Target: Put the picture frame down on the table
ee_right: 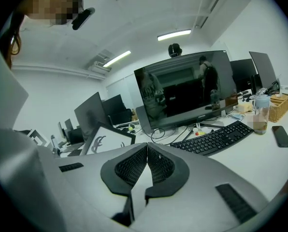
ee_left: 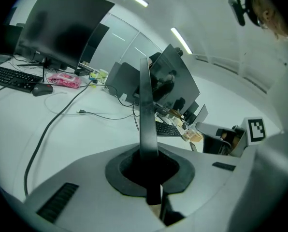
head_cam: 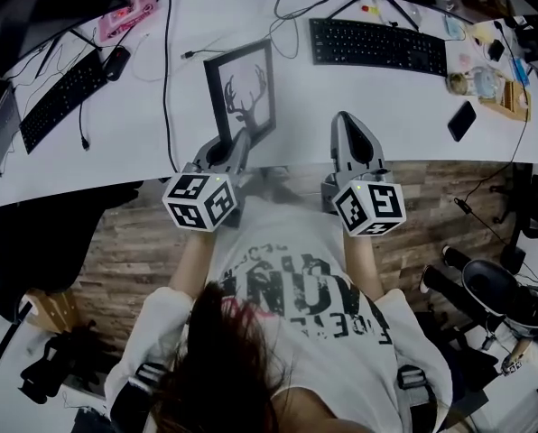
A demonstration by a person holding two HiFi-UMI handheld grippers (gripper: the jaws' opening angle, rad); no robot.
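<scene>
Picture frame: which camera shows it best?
Head view: nearly the whole frame faces it, antler print visible, the left gripper shut on its lower corner. The left gripper view shows only its thin edge, end-on. The right gripper view catches just one corner.

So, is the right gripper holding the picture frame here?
No, the right gripper is shut with nothing between its jaws; the picture frame is clamped by its edge in the left gripper.

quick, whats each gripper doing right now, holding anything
Left gripper: closed on the edge of the picture frame.
Right gripper: closed, with nothing between the jaws.
</scene>
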